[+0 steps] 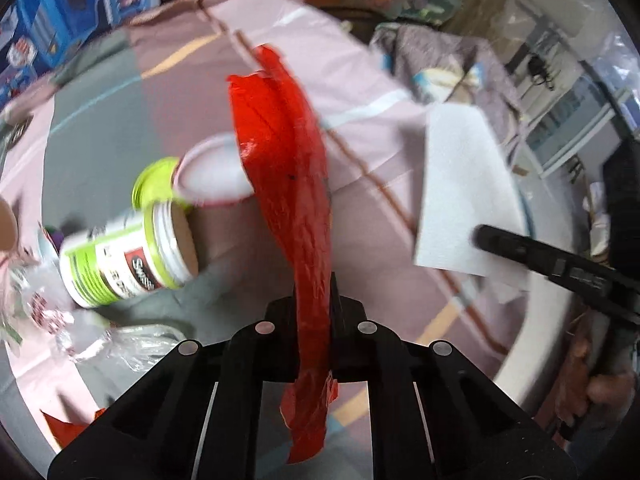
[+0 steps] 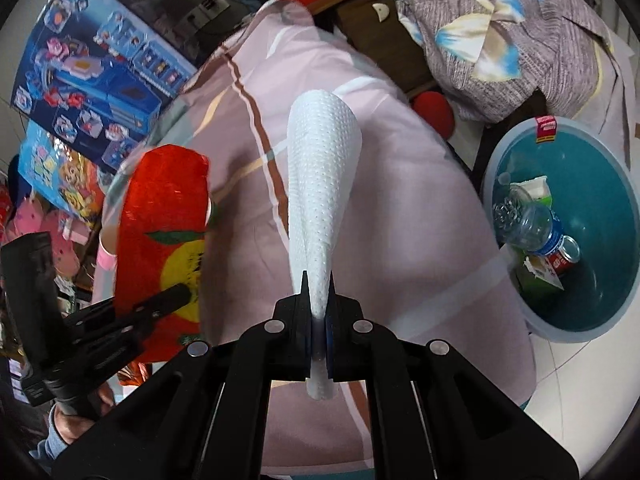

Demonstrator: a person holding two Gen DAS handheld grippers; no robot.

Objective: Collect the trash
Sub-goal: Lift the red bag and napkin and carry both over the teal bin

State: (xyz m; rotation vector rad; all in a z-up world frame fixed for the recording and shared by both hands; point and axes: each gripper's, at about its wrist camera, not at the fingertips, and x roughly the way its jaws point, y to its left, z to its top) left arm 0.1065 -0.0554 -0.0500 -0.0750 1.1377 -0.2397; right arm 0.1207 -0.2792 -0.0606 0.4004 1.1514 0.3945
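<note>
Two grips: left gripper [image 1: 314, 292] pinching red wrapper [image 1: 288, 168], right gripper [image 2: 318, 280] clamping white tissue [image 2: 320, 176]; teal basin [image 2: 616, 208] far right.

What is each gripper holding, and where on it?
Left gripper pinches the red wrapper near its lower end; right gripper pinches the white paper towel near its bottom end.

Left gripper [image 1: 314, 308] clamps red wrapper [image 1: 288, 184]

Pink bedsheet [image 2: 360, 184] with brown, white and grey stripes fills the centre of both views. Blue toy boxes [image 2: 100, 80] stacked upper left, crumpled grey blanket [image 2: 520, 52] upper right. White tiled floor [image 2: 580, 392] lower right in the right wrist view, daylight-bright.
</note>
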